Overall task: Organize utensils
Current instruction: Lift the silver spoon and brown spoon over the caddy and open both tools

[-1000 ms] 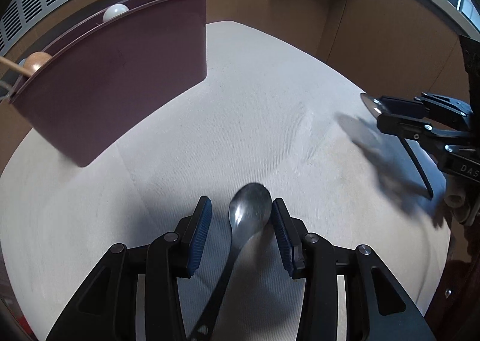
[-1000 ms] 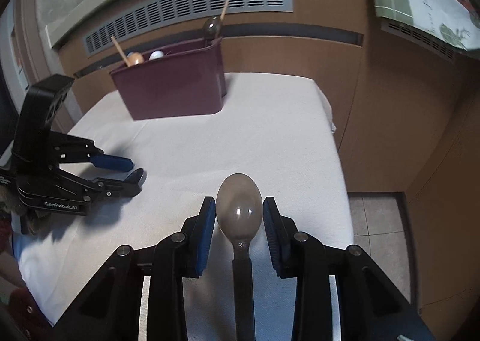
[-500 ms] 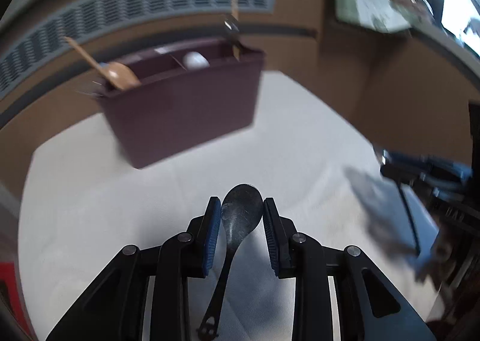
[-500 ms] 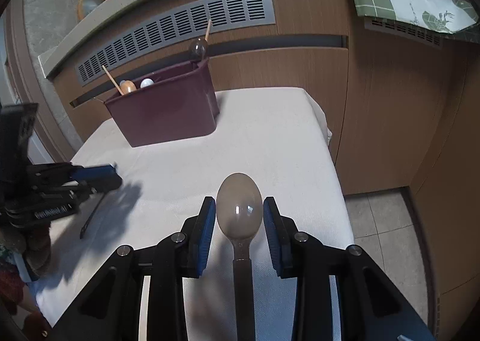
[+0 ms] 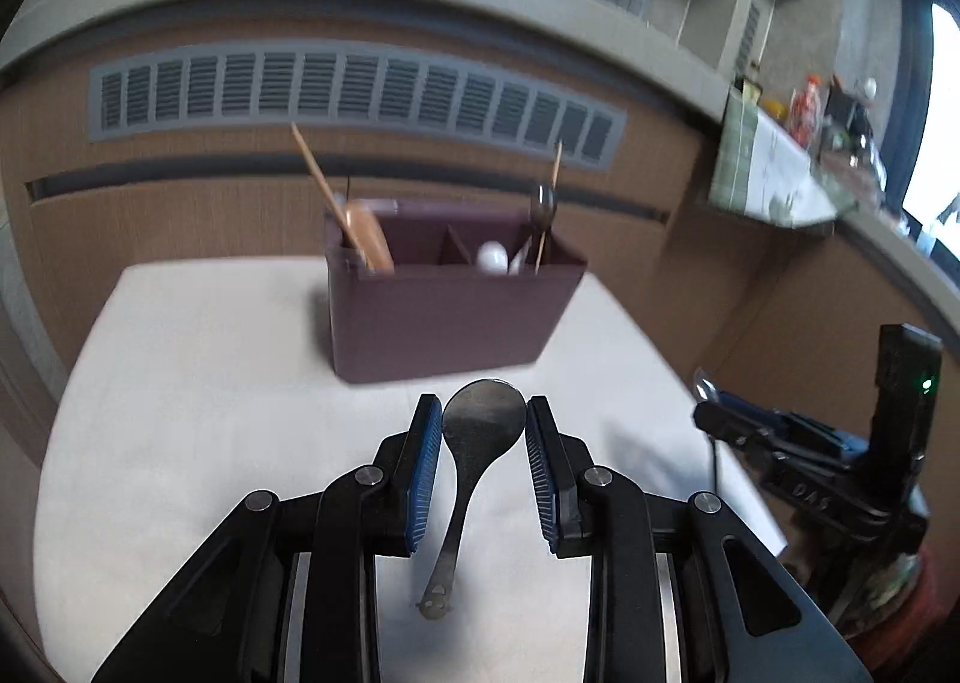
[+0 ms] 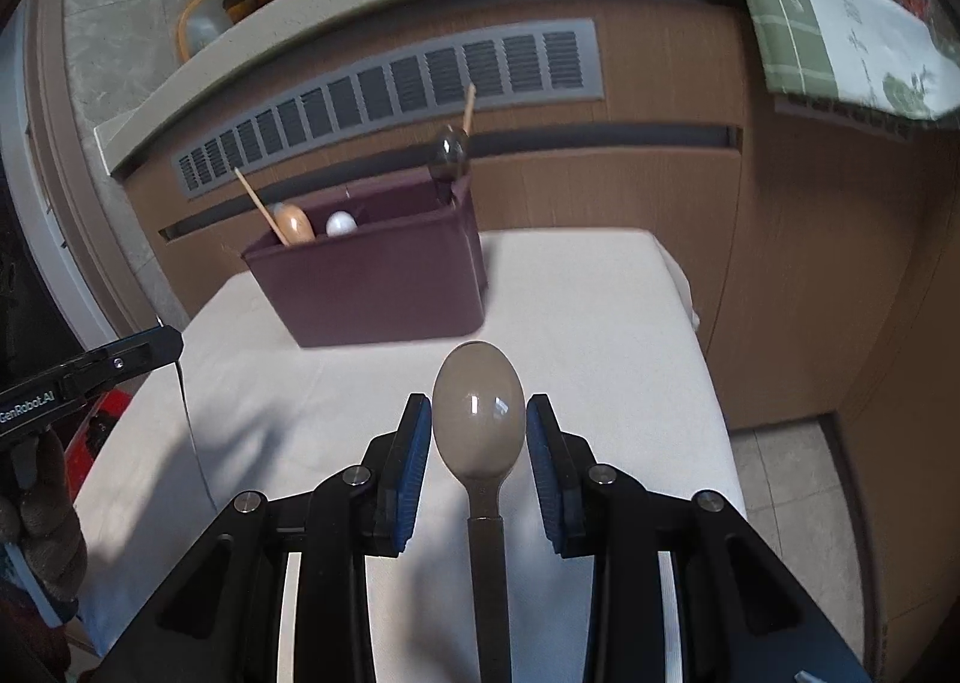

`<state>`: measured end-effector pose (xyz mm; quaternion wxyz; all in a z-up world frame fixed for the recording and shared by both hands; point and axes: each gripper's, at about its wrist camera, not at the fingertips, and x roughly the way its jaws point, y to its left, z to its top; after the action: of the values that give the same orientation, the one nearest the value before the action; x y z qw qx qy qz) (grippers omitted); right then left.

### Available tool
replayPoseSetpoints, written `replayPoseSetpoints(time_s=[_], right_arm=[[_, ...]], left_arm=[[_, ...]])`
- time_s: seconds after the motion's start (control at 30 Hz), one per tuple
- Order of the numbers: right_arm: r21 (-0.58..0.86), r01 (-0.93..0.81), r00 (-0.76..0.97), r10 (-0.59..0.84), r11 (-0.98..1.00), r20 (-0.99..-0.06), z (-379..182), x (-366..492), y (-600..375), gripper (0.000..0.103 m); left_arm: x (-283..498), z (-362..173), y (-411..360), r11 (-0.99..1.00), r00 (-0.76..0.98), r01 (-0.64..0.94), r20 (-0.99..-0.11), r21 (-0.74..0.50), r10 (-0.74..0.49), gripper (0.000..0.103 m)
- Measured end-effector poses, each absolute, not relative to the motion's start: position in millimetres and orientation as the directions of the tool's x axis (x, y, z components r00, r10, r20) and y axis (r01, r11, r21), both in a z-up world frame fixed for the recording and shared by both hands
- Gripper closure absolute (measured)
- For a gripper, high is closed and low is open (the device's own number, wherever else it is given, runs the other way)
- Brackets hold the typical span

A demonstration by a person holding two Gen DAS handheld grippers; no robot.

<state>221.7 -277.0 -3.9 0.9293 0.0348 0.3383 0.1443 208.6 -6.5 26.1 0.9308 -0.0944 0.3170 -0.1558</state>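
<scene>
My left gripper [image 5: 483, 413] is shut on the bowl of a dark metal spoon [image 5: 480, 431], whose handle hangs down above the white cloth. My right gripper [image 6: 478, 419] is shut on the bowl of a shiny grey-brown spoon [image 6: 478, 413], its dark handle running back between the arms. The maroon utensil caddy [image 5: 444, 305] stands ahead on the table with a wooden spoon [image 5: 369, 236], a white spoon [image 5: 492, 257] and a metal spoon [image 5: 543, 200] in its compartments. The same caddy [image 6: 384, 281] shows in the right wrist view. The right gripper appears at the right edge of the left view, the left one at the left edge of the right view.
The table is covered by a white cloth [image 6: 600, 311] that ends close behind the caddy and at the right, where the floor [image 6: 780, 479] shows. A wooden cabinet with a grey vent grille [image 5: 354, 95] rises behind. A gloved hand [image 6: 42, 521] holds the left gripper.
The left jaws closed on the dark spoon and lifted it off the cloth, rolling level and now facing the caddy. The right gripper rose a little with its spoon still held.
</scene>
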Motion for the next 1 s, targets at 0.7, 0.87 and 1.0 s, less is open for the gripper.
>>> replayPoseSetpoints(time_s=[0.7,0.87,1.0], right_arm=[[0.098,-0.322,0.922,0.336,0.942,-0.191,166.1,312.9,-219.0,0.074],[0.122,-0.346,0.889,0.366,0.930,-0.274,134.1,332.9,-213.5,0.074],[0.152,-0.351,0.855,0.382,0.924,-0.352,105.8,351.5,-207.8,0.074]], left_arm=[[327.5,111.7,43.2,0.853,0.943,0.196,-0.147,-0.483,-0.300,0.073],[343.9,87.1,42.3,0.850,0.939,0.169,-0.181,-0.499,-0.293,0.074],[350.9,74.2,39.6,0.860,0.934,0.159,-0.209,-0.484,-0.290,0.073]])
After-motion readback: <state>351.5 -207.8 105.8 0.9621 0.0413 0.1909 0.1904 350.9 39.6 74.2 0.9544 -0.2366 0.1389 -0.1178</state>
